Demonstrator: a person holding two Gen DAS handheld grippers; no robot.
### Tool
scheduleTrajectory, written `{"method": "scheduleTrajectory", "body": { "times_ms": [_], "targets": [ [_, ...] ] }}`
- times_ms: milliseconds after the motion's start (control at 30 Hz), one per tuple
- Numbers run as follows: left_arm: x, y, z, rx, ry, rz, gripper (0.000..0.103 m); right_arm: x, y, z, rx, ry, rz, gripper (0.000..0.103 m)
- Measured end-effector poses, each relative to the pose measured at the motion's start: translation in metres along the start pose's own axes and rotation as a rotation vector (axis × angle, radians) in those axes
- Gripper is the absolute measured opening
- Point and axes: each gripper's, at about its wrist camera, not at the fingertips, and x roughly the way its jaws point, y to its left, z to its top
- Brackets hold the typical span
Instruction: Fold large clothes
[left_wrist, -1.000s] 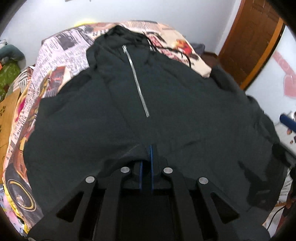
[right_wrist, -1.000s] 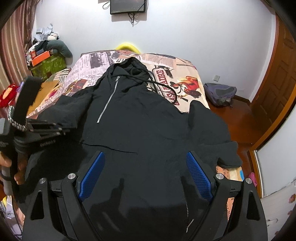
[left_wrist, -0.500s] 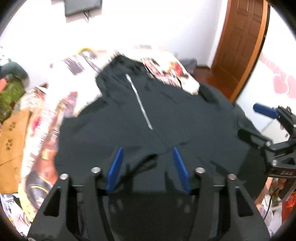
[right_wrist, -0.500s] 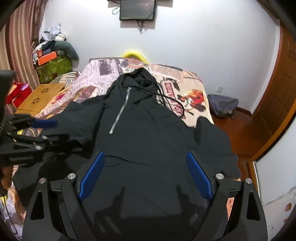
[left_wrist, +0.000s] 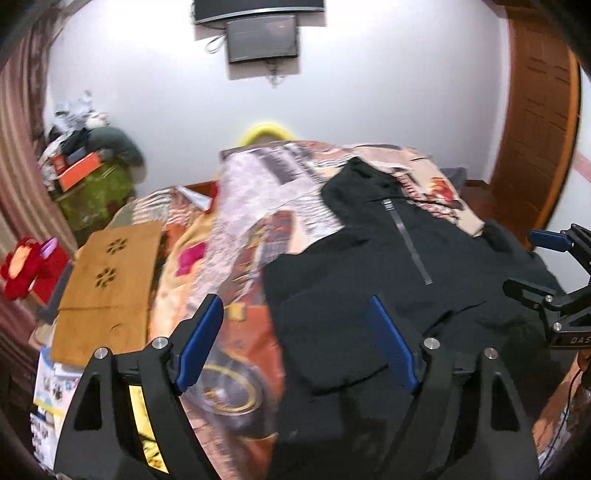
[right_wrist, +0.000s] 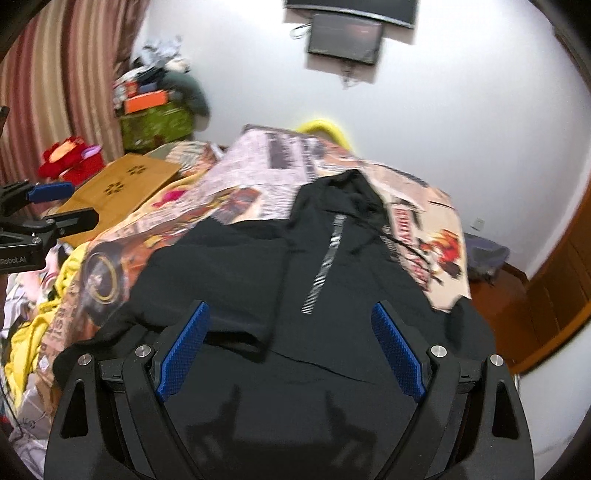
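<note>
Nearest the camera, the left gripper has let go of the cloth it pinched a second ago; its jaws are opening with nothing between them, leaving one sleeve folded across the chest of the black hoodie, which lies on the bed. The right gripper hangs spread and empty above the hem, so I judge the other sleeve is due next. That far sleeve runs off the bed's edge, and motion blur smears the zip and hood.

Both wrist views downward, sharing hoodie.
</note>
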Motion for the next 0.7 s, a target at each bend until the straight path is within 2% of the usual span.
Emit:
{"method": "scheduleTrajectory", "body": {
  "times_ms": [200,433,700],
  "targets": [
    [0.013,0.036,-0.031,-0.039,0.068,0.039,0.080,0.047,0.057,0.009,-0.129,0.094,0.084,0.087],
    [0.028,0.055,-0.062,-0.084,0.129,0.041,0.080,0.088,0.116,0.003,-0.307,0.194,0.129,0.086],
    [0.042,0.076,-0.082,-0.139,0.180,0.054,0.080,0.128,0.152,-0.005,-0.350,0.324,0.184,0.085]
  ]
}}
